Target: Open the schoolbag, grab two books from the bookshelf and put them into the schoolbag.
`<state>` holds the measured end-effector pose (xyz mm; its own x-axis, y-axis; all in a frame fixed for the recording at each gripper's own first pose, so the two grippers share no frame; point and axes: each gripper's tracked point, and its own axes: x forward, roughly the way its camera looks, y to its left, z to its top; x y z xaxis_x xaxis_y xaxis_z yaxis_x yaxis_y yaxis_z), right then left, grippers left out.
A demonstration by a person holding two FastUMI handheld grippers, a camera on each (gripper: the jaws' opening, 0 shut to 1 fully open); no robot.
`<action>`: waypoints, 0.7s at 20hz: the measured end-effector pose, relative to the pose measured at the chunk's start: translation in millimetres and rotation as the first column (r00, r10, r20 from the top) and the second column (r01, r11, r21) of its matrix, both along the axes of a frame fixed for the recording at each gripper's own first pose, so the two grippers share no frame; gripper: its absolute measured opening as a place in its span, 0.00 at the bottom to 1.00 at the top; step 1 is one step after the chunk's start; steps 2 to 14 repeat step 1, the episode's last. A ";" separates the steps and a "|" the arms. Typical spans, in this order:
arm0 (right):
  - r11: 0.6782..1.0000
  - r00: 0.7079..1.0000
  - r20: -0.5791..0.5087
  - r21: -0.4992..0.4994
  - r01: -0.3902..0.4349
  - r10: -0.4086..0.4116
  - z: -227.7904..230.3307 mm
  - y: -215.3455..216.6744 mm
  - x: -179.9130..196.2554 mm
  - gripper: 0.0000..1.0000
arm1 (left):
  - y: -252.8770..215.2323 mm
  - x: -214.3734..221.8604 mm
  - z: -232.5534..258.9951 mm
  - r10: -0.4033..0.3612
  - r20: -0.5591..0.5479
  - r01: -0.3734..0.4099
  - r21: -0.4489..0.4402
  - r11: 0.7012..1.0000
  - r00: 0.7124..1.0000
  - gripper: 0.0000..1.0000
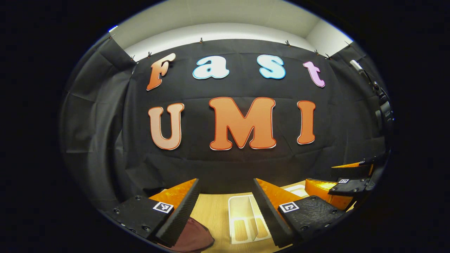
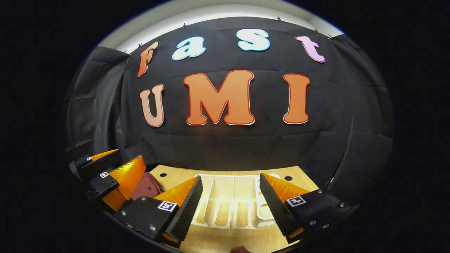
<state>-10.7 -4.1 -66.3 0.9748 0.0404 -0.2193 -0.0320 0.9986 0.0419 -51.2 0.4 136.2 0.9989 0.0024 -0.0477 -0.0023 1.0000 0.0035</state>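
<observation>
Currently, left to right:
Schoolbag (image 1: 191,237): dark maroon fabric lump at the near left of the desk; in the left gripper view it is mostly hidden under the left finger and cut by the lower edge. In the right gripper view it sits left of the bookshelf, partly behind the other gripper. Open or zipped: cannot tell.
Left gripper (image 1: 226,211): fingers spread wide, nothing between them, held above the desk, apart from the schoolbag and bookshelf below.
Desk (image 1: 211,211): light wood; bare strip between schoolbag and bookshelf. Far edge meets the black cloth wall; two small dark holes near the back in the right gripper view.
Bookshelf (image 2: 228,196): white rack with upright dividers and slotted base, mid-desk, seen between the right gripper's fingers; its sides are hidden behind those fingers. Books: none made out in the slots.
Right gripper (image 2: 232,207): fingers spread wide, holding nothing, above the near desk edge. In the left gripper view it shows at far right, cut off by the edge.
Open room: free space above the bookshelf up to the wall.
</observation>
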 end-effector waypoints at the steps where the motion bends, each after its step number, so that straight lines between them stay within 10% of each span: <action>1: 1.000 1.000 -0.001 -0.004 -0.002 0.002 0.0 1.5 -0.9 0.97 | 2.3 -0.3 0.6 0.000 0.001 0.000 0.004 1.000 1.000 0.96; 14: 1.000 1.000 -0.001 -0.004 -0.002 0.002 0.0 1.5 -0.9 0.97 | 2.3 -0.3 0.6 0.000 0.001 0.000 0.004 1.000 1.000 0.96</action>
